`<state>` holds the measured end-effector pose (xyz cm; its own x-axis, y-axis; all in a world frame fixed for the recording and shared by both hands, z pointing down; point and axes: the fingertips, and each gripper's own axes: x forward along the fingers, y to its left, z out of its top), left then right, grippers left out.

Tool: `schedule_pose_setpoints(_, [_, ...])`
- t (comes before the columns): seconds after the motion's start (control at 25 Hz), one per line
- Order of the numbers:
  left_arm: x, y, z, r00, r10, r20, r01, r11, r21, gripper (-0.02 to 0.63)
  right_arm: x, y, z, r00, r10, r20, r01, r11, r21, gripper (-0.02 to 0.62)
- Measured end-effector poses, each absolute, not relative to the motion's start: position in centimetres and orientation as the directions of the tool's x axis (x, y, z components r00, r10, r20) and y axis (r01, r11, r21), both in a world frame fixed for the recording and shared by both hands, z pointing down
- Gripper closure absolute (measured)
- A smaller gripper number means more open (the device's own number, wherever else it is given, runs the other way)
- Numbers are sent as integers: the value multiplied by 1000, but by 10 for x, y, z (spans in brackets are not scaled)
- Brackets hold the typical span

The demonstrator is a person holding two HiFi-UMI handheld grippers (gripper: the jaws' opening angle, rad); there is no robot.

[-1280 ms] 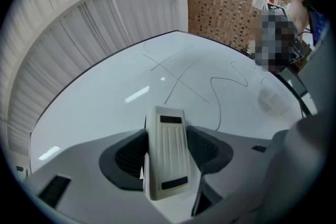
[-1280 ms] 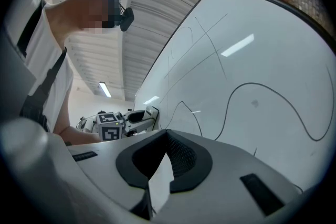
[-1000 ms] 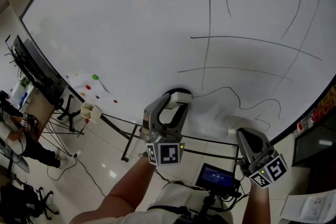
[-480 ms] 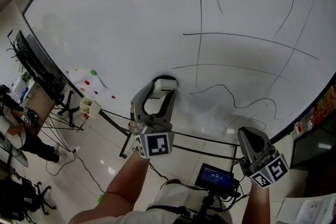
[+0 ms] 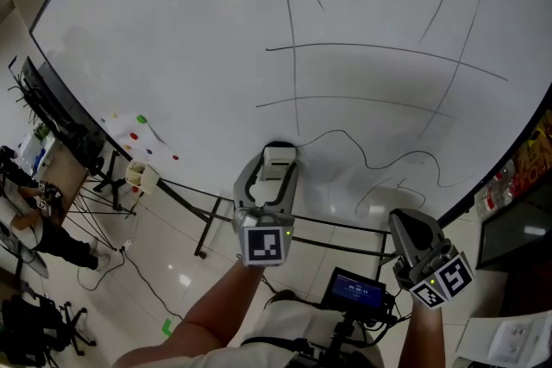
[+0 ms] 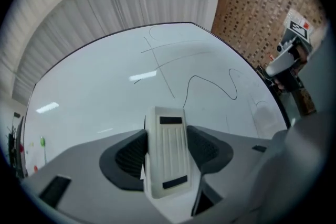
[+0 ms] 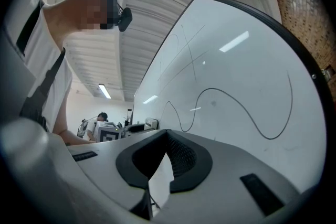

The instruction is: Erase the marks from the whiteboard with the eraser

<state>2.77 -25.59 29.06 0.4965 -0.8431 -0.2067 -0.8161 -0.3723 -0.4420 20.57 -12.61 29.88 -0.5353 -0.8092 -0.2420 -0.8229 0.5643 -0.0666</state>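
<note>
You are holding the white eraser (image 6: 167,152) in the left gripper (image 5: 274,172). Its two jaws are pressing on the long sides of the eraser, and the ribbed back of the eraser is facing the camera. The far end of the eraser is lying against the lower part of the whiteboard (image 5: 172,56), just beside the left end of the wavy black line (image 5: 362,152). Whether it is pressing on the surface, I cannot tell. Above it, the long straight and curved marks (image 5: 371,52) are crossing each other on the right half of the board. The right gripper (image 7: 166,153) is staying low at the right, below the board's edge. Its jaws are closed together and nothing is between them.
</note>
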Motion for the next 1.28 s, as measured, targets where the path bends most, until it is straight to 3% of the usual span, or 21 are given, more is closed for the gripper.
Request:
schedule_pose_setpoints(0.2, [36,-254,290,475,-855,-209,-868,-416,-273,345,222,-112,304,-521,-823,-228,-834,548,-72,578])
schedule_pose_setpoints(0.64, [87,-229,246,524,-795,-306,-849,-458,-265,345,239,-96,301,-524,-820,-230,-834,549,-58,578])
schedule_pose_setpoints(0.96, [105,-212,193,549,-725,-416,-820,-371,-436,344,255,-82,292,-500,-829,-252,-847,528,-58,578])
schedule_pose_setpoints(1.12, [114,-210,207,613,-715,-335,-733,-357,-579,339,264,-76,292,-476,-839,-263,-858,509,-70,578])
schedule_pose_setpoints(1.28, [115,-212,240,664,-709,-238,-671,-424,-608,340,264,-75,292,-463,-844,-272,-863,499,-78,578])
